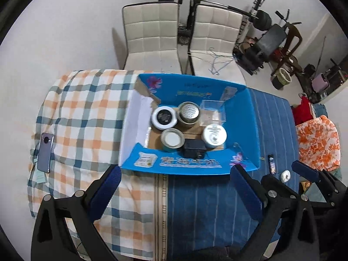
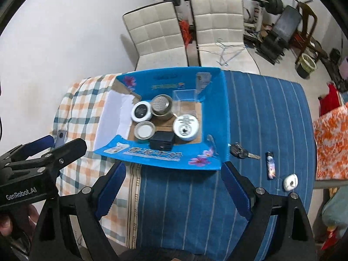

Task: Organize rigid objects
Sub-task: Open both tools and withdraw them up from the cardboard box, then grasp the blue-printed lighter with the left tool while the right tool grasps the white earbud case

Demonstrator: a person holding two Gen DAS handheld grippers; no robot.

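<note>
An open blue cardboard box (image 1: 239,117) (image 2: 215,108) sits on the table and holds several round tins, a black block (image 1: 194,147) (image 2: 162,141) and a clear plastic case (image 1: 212,111). My left gripper (image 1: 176,184) is open and empty, just in front of the box. My right gripper (image 2: 174,184) is open and empty, also in front of the box; it shows in the left wrist view (image 1: 289,174). On the blue cloth to the right lie keys (image 2: 241,152), a small dark lighter (image 2: 270,166) (image 1: 271,163) and a white round piece (image 2: 290,181) (image 1: 285,176). A phone (image 1: 45,152) lies at the left.
The table wears a checked cloth (image 1: 87,119) on the left and a blue striped cloth (image 2: 261,108) on the right. Two white chairs (image 1: 152,32) (image 2: 217,26) stand behind it. Gym gear (image 1: 271,32) fills the back right. An orange patterned cushion (image 2: 330,141) lies at the right.
</note>
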